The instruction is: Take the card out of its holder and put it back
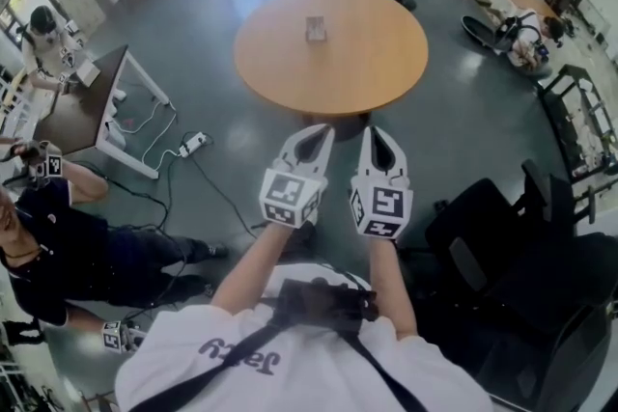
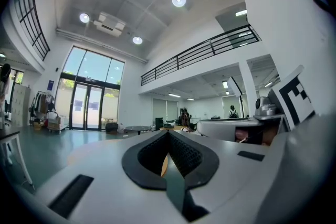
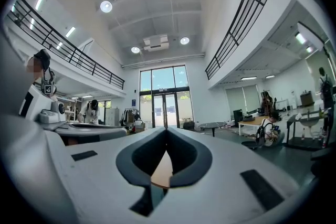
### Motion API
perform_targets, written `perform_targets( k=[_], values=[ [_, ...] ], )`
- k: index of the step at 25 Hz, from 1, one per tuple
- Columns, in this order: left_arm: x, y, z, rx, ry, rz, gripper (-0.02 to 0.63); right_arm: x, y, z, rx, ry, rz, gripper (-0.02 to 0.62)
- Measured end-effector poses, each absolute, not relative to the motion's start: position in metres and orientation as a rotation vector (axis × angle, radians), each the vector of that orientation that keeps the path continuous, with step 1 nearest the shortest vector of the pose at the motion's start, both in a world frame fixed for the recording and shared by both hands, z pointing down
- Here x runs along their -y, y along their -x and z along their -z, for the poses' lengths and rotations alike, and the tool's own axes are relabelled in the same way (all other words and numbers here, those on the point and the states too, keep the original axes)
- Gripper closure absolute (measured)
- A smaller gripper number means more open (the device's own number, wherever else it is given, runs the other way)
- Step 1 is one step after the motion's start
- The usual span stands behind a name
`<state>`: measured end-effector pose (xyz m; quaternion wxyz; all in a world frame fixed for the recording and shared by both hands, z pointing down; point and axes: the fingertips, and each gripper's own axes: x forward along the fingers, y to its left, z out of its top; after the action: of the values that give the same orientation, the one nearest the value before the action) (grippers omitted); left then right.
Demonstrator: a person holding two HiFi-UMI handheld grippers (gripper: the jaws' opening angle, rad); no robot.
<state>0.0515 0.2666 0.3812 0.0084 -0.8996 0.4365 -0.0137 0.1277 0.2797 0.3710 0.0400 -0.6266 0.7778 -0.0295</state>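
The card holder (image 1: 316, 28) stands upright on the round wooden bench (image 1: 386, 63), a little behind the bench's middle and towards its far side; it is too small here to tell the card apart from it. Both tongs are held level over the grey floor (image 1: 222, 183) on the near side of the bench, well apart from the holder and pointing towards it. The left tongs (image 1: 320, 132) and the right tongs (image 1: 375, 132) are side by side, their tips just short of the bench's near rim; the holder lies ahead of the left tongs and slightly left of the right. In the left gripper view the left tongs (image 2: 168, 135) are pressed together with nothing between them; in the right gripper view the right tongs (image 3: 166, 132) are likewise closed and empty. Black chairs (image 1: 512, 246) stand to the right.
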Motion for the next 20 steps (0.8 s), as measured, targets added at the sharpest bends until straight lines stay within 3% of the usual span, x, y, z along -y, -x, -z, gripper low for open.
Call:
perform_targets(
  k=[11, 20],
  values=[
    [-0.169, -0.053, -0.380, -1.356, 2.854, -0.050, 0.594, -0.187, -0.132, -0.377, -2.362, 1.968, 0.103, 0.595],
    [-0.073, -0.020, -0.375, -1.412, 2.850, -0.107, 0.594, -0.090, -0.089, -0.380, -2.476, 1.957, 0.076, 0.595]
  ],
)
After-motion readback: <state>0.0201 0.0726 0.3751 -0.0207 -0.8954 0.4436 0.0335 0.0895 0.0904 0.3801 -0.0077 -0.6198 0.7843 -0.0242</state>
